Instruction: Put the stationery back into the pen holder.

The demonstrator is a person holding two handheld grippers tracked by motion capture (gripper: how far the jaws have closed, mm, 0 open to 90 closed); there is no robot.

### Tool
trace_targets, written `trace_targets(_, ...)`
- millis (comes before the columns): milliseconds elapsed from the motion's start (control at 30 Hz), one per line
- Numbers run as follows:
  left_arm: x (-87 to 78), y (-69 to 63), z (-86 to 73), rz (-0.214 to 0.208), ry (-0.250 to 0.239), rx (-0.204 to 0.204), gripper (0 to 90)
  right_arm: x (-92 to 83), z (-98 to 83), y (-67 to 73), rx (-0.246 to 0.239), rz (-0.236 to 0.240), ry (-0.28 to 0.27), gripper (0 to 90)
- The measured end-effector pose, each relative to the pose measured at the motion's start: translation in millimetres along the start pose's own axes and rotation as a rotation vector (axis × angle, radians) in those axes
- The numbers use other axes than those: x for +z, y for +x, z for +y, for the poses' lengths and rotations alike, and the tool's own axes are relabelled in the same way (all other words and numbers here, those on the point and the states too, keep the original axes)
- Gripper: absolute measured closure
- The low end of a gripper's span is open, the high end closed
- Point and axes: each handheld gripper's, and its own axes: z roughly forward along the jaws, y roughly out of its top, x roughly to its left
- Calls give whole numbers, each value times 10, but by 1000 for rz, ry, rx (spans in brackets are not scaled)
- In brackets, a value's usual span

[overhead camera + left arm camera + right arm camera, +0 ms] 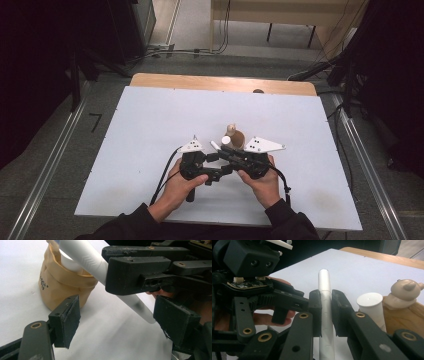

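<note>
A white pen [325, 290] is clamped between the jaws of my right gripper [326, 312], which is shut on its middle. In the left gripper view the pen [87, 260] slants down, and its free end sits between the open jaws of my left gripper [120, 320] without touching either pad. Just behind stands a tan bear-shaped pouch [60, 287] with a white tube [372, 307] upright in it. From above, both grippers meet tip to tip in front of the pouch [237, 136], left gripper [200, 165] beside right gripper [227, 151].
A white board [150, 130] covers the wooden table [200, 80]. Bare board stretches to both sides and behind the pouch. Metal rails [50, 165] run along the floor on either side, and dark equipment and cables stand at the far end.
</note>
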Motion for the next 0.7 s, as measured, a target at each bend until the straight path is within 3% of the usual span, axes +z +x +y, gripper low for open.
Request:
trace_targets(467, 27, 33, 5, -11, -2, -16, 283, 29, 3, 1, 16, 9, -8, 770)
trace_targets(700, 10, 47, 19, -39, -22, -34, 405, 32, 7, 12, 23, 21, -17, 771)
